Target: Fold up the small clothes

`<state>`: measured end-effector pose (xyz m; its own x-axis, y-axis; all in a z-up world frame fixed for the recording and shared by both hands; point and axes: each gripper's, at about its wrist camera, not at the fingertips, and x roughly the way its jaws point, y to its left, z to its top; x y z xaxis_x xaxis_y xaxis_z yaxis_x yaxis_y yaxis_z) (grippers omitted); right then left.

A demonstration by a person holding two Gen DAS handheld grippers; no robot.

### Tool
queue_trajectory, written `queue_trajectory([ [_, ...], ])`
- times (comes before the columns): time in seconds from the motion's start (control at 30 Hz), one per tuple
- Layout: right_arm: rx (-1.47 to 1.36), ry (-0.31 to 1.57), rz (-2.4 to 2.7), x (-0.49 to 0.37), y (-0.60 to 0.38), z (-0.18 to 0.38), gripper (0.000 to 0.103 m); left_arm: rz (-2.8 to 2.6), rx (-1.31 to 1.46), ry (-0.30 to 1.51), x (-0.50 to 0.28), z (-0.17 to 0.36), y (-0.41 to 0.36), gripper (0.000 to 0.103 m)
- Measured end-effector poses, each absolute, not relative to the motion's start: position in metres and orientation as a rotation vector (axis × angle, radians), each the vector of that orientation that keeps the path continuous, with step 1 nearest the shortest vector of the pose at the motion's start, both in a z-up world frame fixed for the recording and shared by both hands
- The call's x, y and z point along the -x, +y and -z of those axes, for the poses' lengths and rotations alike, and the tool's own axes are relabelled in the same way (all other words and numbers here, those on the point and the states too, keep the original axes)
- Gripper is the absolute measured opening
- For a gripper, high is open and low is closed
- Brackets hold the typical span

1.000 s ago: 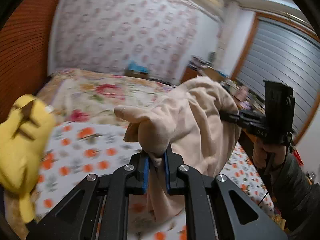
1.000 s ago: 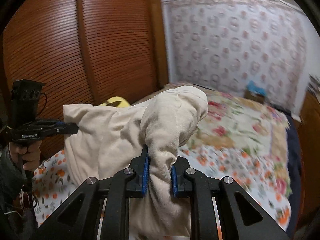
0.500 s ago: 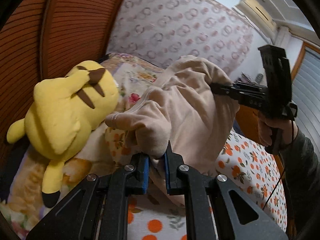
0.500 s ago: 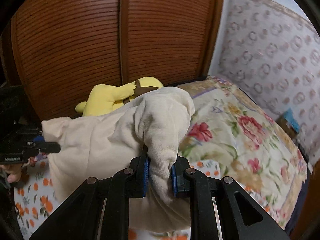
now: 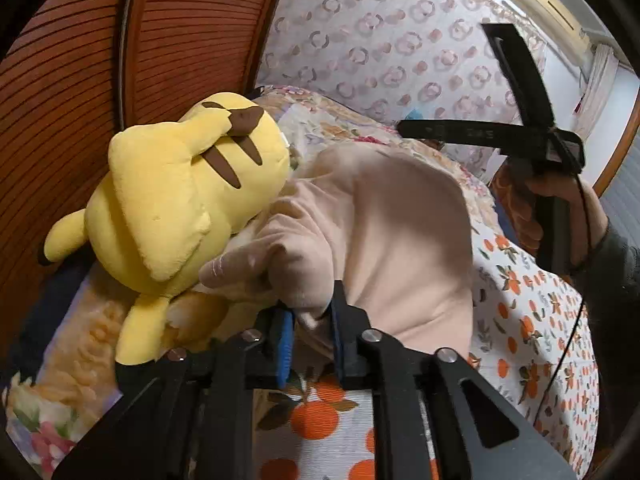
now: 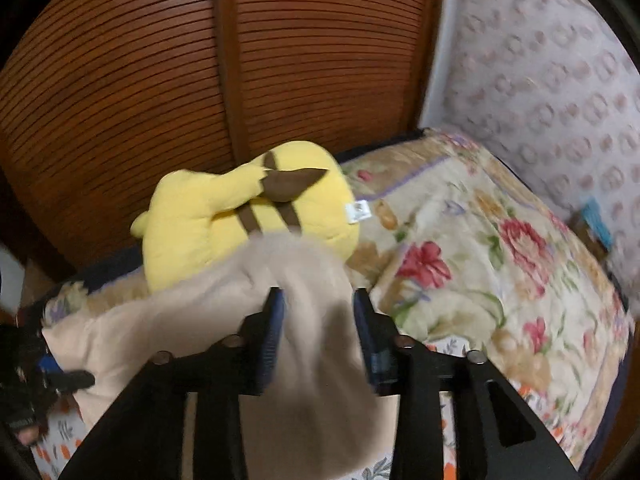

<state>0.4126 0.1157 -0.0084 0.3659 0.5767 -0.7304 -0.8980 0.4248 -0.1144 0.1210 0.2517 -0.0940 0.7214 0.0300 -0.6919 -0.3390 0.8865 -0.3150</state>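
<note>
A beige garment (image 5: 392,240) lies bunched on the bed, one edge pushed against a yellow plush toy (image 5: 180,200). My left gripper (image 5: 310,320) has a fold of that garment between its blue pads; the jaws are opening, with the pads still touching the cloth. In the right wrist view the garment (image 6: 168,320) is blurred and sags between the fingers of my right gripper (image 6: 318,312), whose jaws are opening and stand wide apart. From the left wrist view the right gripper (image 5: 404,130) hovers just over the garment's far edge, held by a hand (image 5: 560,208).
The plush toy (image 6: 248,208) rests against a brown slatted wardrobe door (image 6: 200,60). A floral quilt (image 6: 480,260) covers the far part of the bed, and an orange-print sheet (image 5: 532,320) lies near me. A patterned wall (image 5: 380,40) rises behind.
Both grippers swung with the garment towards the plush toy and came down onto the bed. The right jaws went from pinching the cloth to wide apart; the left gap widened a little.
</note>
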Motion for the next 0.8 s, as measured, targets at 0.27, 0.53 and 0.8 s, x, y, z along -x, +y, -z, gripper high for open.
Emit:
queue_trajectory([
  [0.27,0.459,0.659,-0.975,-0.4,0.074,0.006,0.054,-0.241,0.352,0.688,-0.11,0.075,0.251,0.072],
  [0.53,0.369,0.619,-0.931,-0.347,0.017,0.001,0.054,-0.226,0.229,0.635,-0.099,0.047,0.224,0.086],
  [0.8,0.296,0.581,-0.853,-0.283,-0.048,-0.002,0.054,-0.133,0.174,0.585,-0.089,0.026,0.179,0.086],
])
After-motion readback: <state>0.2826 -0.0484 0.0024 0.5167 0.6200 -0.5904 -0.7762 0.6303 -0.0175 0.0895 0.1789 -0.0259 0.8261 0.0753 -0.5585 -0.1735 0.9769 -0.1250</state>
